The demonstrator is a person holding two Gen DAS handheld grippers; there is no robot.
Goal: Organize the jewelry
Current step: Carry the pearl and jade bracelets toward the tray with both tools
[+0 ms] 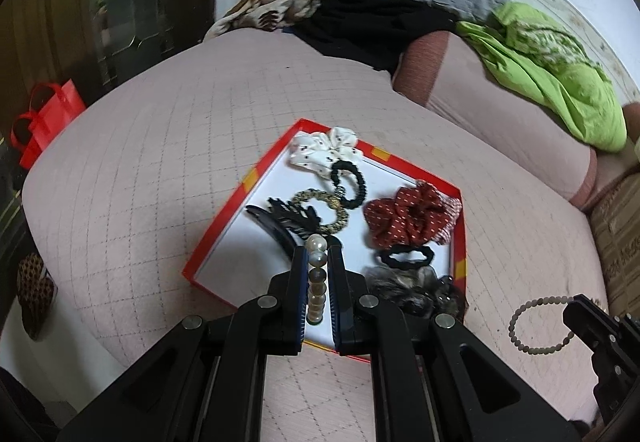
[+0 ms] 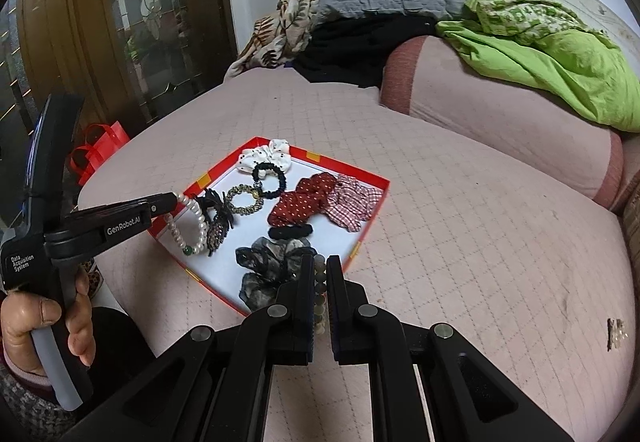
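A red box with a white floor (image 1: 224,242) (image 2: 372,218) lies on the pink quilted bed. It holds scrunchies, hair ties and a black claw clip (image 1: 280,220) (image 2: 218,218). My left gripper (image 1: 318,254) (image 2: 176,198) is shut on a pearl bracelet (image 1: 316,278) (image 2: 188,226), which hangs over the box's near left part. My right gripper (image 2: 319,262) (image 1: 572,306) is shut on a grey bead bracelet (image 2: 319,294) (image 1: 536,326), held just off the box's near right corner, above the bed.
A red scrunchie (image 1: 404,218) (image 2: 302,204), a black hair tie (image 1: 406,256) and a dark sheer scrunchie (image 2: 268,266) fill the box's right side. A small hair clip (image 2: 616,334) lies on the bed at right. Pillows and green cloth (image 2: 560,50) lie behind.
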